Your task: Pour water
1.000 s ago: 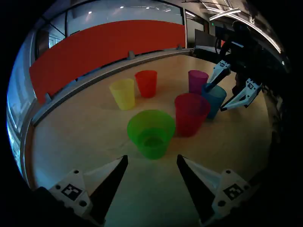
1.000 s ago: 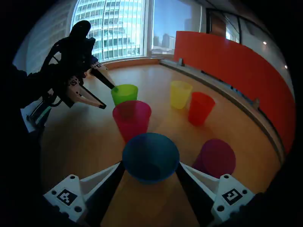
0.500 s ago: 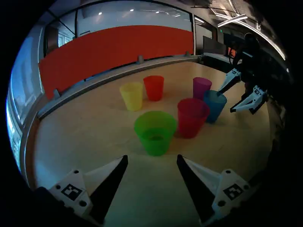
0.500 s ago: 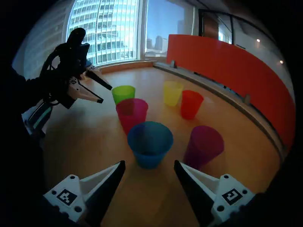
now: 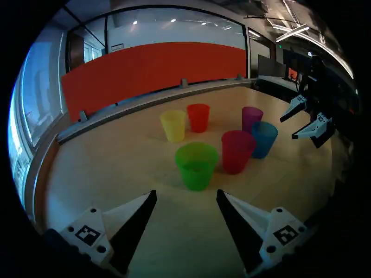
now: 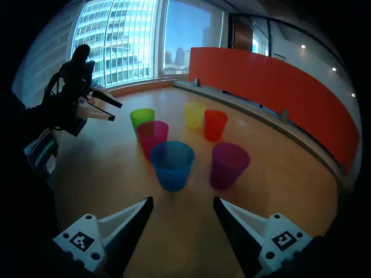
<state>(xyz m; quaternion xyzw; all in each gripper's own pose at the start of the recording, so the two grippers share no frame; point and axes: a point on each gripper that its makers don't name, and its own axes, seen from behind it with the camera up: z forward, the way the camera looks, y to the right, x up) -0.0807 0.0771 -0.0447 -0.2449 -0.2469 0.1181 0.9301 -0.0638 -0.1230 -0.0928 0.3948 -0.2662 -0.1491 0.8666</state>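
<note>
**A:** First entry?

**B:** Six cups of smooth translucent plastic, round and tapering to a narrower base: green cup (image 5: pixel 196 166), red cup (image 5: pixel 238 151), blue cup (image 5: pixel 264 139), purple cup (image 5: pixel 252 119), yellow cup (image 5: pixel 173 125), orange cup (image 5: pixel 198 117).

**A:** Location?

**B:** All grouped on the bench (image 5: pixel 116 157), pale wood with a faint sheen. In the left gripper view the green is nearest, with the red just beside it. The blue and purple are behind the red. The yellow and orange sit side by side toward the matte orange panel (image 5: pixel 153 65).

**A:** Orientation?

**B:** Every cup stands upright, mouth up, long axis vertical.

**A:** Tools?

**B:** Left tool (image 5: pixel 185 193): white wedge fingers with dark inner faces, spread wide, nothing between them, short of the green cup. Right tool (image 6: pixel 182 199): same build, also spread and empty, short of the blue cup.

**A:** Anything obscured?

**B:**
- The red cup overlaps the blue in both views, and I cannot tell whether they touch.
- The green cup shows a darker band low inside, and I cannot tell whether that is water.
- Each tool's body is cut off at the lower edge.
- In the right gripper view the person holding the far tool is a dark shape against the window (image 6: pixel 120 41).
</note>
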